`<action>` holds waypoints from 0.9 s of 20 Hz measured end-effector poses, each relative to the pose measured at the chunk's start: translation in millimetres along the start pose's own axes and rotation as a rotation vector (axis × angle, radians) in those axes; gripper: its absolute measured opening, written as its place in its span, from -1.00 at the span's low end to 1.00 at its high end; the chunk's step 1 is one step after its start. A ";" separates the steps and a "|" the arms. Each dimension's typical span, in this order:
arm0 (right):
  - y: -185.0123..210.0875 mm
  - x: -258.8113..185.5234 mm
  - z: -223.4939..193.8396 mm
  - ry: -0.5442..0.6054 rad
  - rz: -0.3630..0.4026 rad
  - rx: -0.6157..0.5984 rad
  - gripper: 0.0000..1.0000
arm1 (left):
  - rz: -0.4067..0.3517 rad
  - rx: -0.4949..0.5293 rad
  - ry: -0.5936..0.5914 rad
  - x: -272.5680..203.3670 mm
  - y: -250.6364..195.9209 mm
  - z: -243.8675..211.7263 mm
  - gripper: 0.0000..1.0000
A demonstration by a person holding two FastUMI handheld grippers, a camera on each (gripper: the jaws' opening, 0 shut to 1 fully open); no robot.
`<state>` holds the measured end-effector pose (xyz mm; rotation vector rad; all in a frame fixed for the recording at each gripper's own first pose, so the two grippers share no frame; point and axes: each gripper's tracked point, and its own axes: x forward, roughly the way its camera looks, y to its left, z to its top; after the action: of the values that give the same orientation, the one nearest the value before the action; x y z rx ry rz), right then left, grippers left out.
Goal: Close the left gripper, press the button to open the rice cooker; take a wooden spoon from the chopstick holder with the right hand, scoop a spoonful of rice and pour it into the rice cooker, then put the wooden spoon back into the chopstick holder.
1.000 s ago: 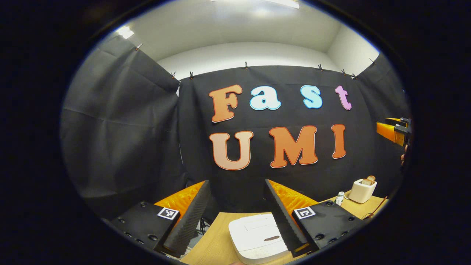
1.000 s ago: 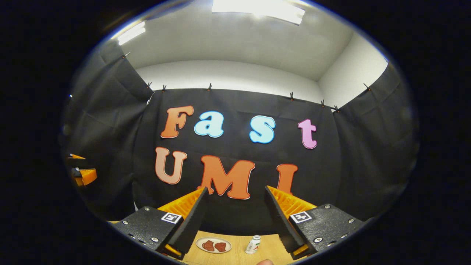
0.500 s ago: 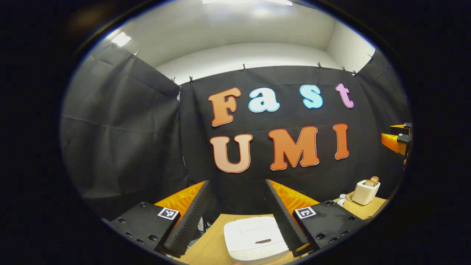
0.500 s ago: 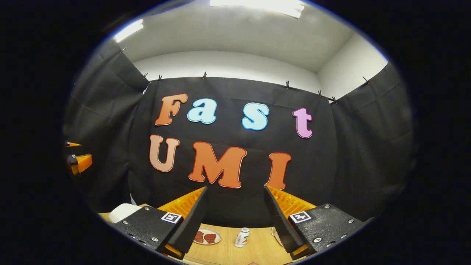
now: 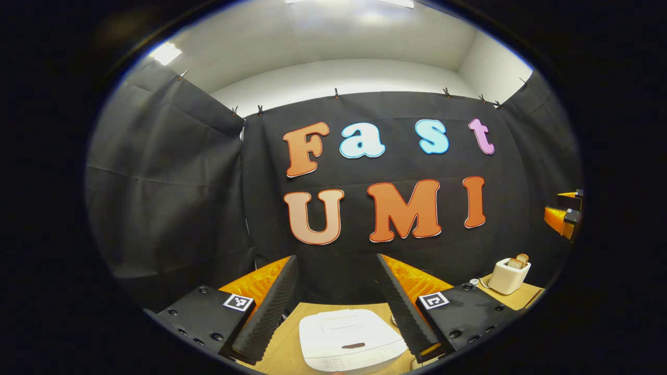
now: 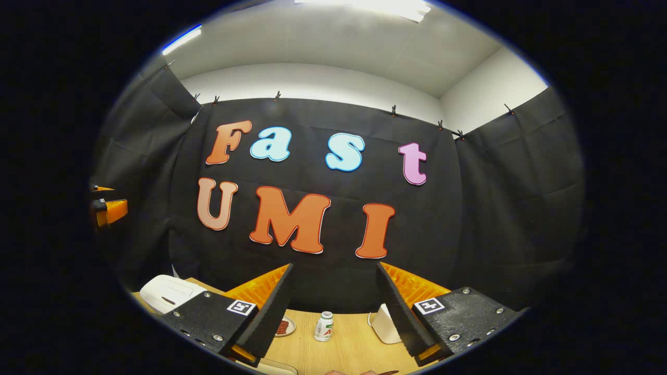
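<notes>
White rice cooker shut, both jaws wide

White rice cooker (image 5: 351, 341), lid down, sits on the wooden surface (image 5: 284, 349) between the left gripper (image 5: 338, 310) fingers; its jaws stand wide, empty; right gripper (image 6: 333, 312) jaws likewise wide above a pill bottle (image 6: 324, 326).

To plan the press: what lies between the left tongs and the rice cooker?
Nothing: in the left gripper view the left tongs stand open above the closed rice cooker, with only air between.
</notes>
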<state>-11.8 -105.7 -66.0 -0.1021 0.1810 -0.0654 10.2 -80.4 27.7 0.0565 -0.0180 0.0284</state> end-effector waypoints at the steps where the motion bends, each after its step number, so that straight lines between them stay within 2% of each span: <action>1: -1.7 0.2 -3.5 0.007 -0.001 0.004 0.89 | -0.002 0.000 0.001 1.6 -1.3 -0.6 0.99; 3: -4.9 0.5 -7.8 0.019 -0.005 0.009 0.89 | 0.004 -0.006 0.001 3.2 -0.7 1.0 0.93; 6: -11.4 -1.0 -11.9 0.025 -0.019 0.006 0.90 | 0.045 -0.008 0.041 12.0 6.7 -8.7 -0.14; 8: -15.9 -3.5 -13.8 0.027 -0.029 -0.004 0.90 | -0.003 -0.040 0.071 11.1 -3.9 -15.3 -0.85; 9: -18.2 -4.3 -14.9 0.029 -0.034 -0.010 0.90 | 0.004 -0.055 0.083 19.0 -2.7 -20.5 -0.90; 11: -24.9 -8.8 -17.4 0.037 -0.046 -0.017 0.90 | -0.036 -0.069 0.143 16.8 -7.2 -31.4 -0.89; 13: -33.3 -14.3 -20.5 0.045 -0.066 -0.016 0.90 | -0.021 -0.082 0.216 26.4 -1.4 -45.6 -0.91; 16: -48.4 -25.3 -28.0 0.067 -0.103 -0.014 0.89 | -0.051 -0.188 0.396 38.4 -8.5 -83.3 -0.91; 18: -60.0 -32.3 -33.7 0.085 -0.131 -0.020 0.89 | -0.063 -0.218 0.522 42.4 -14.3 -112.1 -0.94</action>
<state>-53.0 -166.1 -86.8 -0.1316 0.2602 -0.1991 54.9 -87.1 -84.2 -0.1698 0.5021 -0.0227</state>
